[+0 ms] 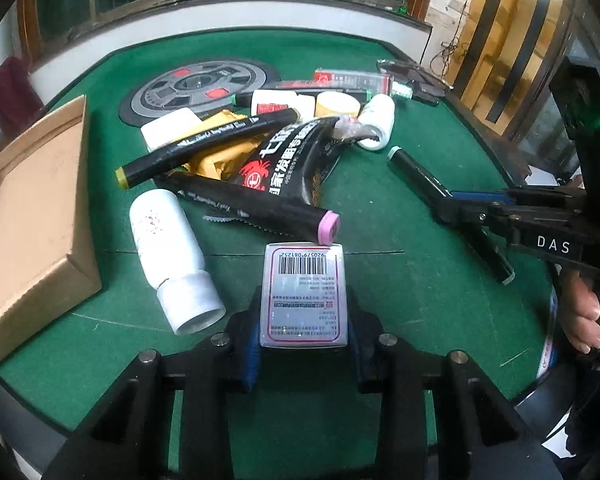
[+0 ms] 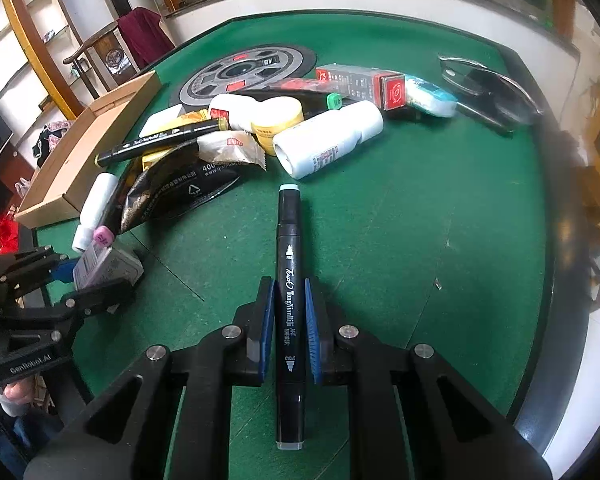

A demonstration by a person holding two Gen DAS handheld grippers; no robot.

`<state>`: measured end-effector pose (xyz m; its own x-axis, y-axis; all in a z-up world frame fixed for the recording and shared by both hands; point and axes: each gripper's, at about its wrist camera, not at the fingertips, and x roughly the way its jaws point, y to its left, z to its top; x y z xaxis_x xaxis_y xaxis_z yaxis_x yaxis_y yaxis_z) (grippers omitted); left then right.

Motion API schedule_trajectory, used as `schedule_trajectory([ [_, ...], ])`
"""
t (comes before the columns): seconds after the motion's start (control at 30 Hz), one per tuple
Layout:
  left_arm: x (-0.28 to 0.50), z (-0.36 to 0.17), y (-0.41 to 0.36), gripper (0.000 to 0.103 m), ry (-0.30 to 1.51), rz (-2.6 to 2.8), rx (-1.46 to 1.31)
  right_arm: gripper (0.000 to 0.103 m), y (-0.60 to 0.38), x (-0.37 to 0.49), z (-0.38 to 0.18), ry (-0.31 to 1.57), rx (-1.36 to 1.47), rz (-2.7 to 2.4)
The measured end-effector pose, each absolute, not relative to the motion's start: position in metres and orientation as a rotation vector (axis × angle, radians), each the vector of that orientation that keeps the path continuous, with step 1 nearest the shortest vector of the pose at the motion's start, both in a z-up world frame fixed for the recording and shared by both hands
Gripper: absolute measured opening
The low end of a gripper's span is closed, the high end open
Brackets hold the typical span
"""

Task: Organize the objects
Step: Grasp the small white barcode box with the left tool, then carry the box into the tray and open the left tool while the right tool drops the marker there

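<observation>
My left gripper (image 1: 304, 300) is shut on a small white box (image 1: 303, 280) with a barcode label, its pads against both narrow sides just above the green table (image 1: 400, 320). The right wrist view shows the same box (image 2: 96, 266) at the far left. My right gripper (image 2: 290, 292) is shut on a black art marker (image 2: 289, 264) that points forward with its pale cap away from me. In the left wrist view that marker (image 1: 416, 172) hangs at the right. A shallow cardboard tray (image 1: 32, 216) lies at the table's left edge.
A heap lies mid-table: a black snack pouch (image 1: 284, 168), two more black markers, a white bottle (image 1: 168, 248), another white bottle (image 2: 332, 140), a yellow tape roll (image 2: 276, 120) and a red carton (image 2: 360, 80). A round wheel-print mat (image 1: 196, 84) lies behind.
</observation>
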<state>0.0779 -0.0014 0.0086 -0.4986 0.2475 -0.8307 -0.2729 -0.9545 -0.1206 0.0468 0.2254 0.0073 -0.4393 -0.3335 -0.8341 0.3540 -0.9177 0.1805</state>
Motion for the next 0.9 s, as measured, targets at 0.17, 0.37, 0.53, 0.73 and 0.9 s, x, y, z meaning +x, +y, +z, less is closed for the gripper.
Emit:
schedule_trajectory([
  [0.17, 0.09, 0.032, -0.015, 0.03, -0.008, 2.517, -1.243, 0.012, 0.229, 0.054, 0.014, -0.022, 1.336, -2.383],
  [0.37, 0.092, 0.051, -0.042, 0.03, -0.071, 2.587, -1.161, 0.012, 0.229, 0.062, 0.026, -0.079, 1.281, -2.393],
  [0.53, 0.09, 0.058, -0.073, 0.03, -0.145, 2.648, -1.148, 0.012, 0.213, 0.066, 0.035, -0.085, 1.261, -2.359],
  [0.73, 0.092, 0.069, -0.108, 0.03, -0.199, 2.73, -1.109, 0.012, 0.168, 0.067, 0.047, 0.002, 1.26, -2.281],
  [0.9, 0.089, 0.07, -0.139, 0.03, -0.255, 2.771, -1.111, 0.012, 0.128, 0.068, 0.06, 0.046, 1.25, -2.217],
])
